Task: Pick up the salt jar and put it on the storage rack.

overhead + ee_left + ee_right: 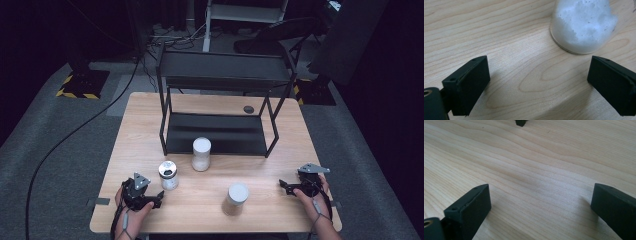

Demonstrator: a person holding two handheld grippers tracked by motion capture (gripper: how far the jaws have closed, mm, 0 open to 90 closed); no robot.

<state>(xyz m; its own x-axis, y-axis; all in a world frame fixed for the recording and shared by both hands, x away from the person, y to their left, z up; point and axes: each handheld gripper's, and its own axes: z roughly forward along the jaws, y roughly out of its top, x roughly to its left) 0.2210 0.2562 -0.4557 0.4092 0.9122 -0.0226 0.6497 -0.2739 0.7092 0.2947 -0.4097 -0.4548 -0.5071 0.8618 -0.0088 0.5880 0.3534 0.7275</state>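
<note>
Wooden table point(150, 125) holds three clear white-filled jars, none yet on black metal rack point(220, 130). Left gripper point(156, 197) spread, empty, beside silver-lidded jar point(168, 175). Right gripper point(284, 186) spread, empty. Nothing picked up.

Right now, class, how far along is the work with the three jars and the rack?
Nothing looks done: all three jars stand on the table, and the black rack holds none. Both tools, left and right, are open and hold nothing. Everything is left.
</note>
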